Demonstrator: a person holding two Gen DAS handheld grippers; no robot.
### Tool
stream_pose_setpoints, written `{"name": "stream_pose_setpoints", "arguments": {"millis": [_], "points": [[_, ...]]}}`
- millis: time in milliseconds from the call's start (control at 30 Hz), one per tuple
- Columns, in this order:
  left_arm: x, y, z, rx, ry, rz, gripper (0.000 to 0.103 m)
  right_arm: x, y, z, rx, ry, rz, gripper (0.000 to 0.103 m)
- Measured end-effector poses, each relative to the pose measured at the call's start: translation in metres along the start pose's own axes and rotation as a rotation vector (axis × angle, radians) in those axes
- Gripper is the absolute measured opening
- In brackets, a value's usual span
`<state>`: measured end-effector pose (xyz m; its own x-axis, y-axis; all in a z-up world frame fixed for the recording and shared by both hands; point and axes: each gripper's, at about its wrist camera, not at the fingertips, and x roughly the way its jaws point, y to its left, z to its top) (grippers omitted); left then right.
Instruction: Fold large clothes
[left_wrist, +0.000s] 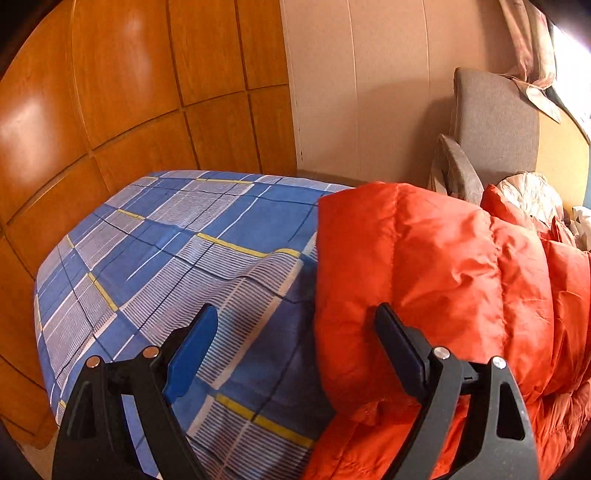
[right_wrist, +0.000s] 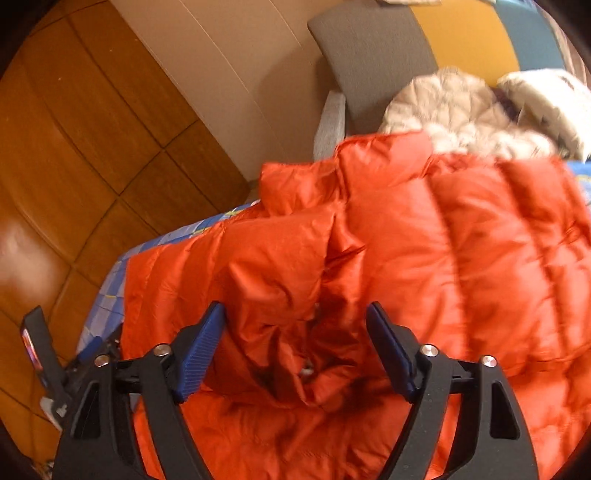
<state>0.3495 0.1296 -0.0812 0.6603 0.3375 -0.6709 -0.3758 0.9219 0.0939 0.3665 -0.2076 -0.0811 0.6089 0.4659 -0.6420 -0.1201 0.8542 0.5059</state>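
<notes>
An orange quilted puffer jacket (left_wrist: 443, 266) lies on a bed with a blue plaid sheet (left_wrist: 177, 236). My left gripper (left_wrist: 295, 347) is open, above the jacket's left edge, with one finger over the sheet and one over the jacket. My right gripper (right_wrist: 295, 343) is open and empty, hovering over the crumpled middle of the jacket (right_wrist: 424, 229). The left gripper also shows at the lower left of the right wrist view (right_wrist: 88, 350).
A wooden panelled wardrobe (left_wrist: 110, 110) stands beyond the bed's left side. A grey armchair (left_wrist: 495, 125) stands at the back right. Pale puffer garments (right_wrist: 461, 110) lie piled behind the orange jacket. A beige wall (left_wrist: 369, 92) is behind.
</notes>
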Motion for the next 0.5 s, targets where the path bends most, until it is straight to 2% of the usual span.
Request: {"name": "stream_pose_setpoints", "arguments": {"millis": [33, 67, 100, 200, 300, 433, 500], "points": [[0.0, -0.003, 0.001, 0.006, -0.005, -0.002, 0.085, 0.004, 0.002, 0.003, 0.0, 0.008, 0.005, 0.038], [-0.005, -0.006, 0.002, 0.009, -0.012, -0.007, 0.085, 0.004, 0.004, 0.004, -0.016, 0.006, -0.015, 0.022], [-0.008, -0.008, 0.004, 0.011, -0.022, -0.019, 0.085, -0.001, 0.006, 0.005, -0.037, -0.008, -0.019, 0.013], [-0.021, -0.014, 0.009, 0.009, -0.076, -0.049, 0.085, -0.023, 0.007, 0.011, -0.089, -0.071, -0.077, 0.009], [-0.018, -0.029, 0.01, 0.044, -0.066, -0.071, 0.085, -0.049, -0.004, 0.025, -0.089, -0.125, -0.126, 0.009], [-0.007, -0.059, 0.004, 0.134, -0.025, -0.108, 0.086, -0.057, -0.032, 0.029, -0.066, -0.107, -0.18, 0.009], [-0.002, -0.072, 0.0, 0.183, -0.027, -0.088, 0.086, -0.05, -0.05, 0.025, -0.024, -0.076, -0.186, 0.009]]}}
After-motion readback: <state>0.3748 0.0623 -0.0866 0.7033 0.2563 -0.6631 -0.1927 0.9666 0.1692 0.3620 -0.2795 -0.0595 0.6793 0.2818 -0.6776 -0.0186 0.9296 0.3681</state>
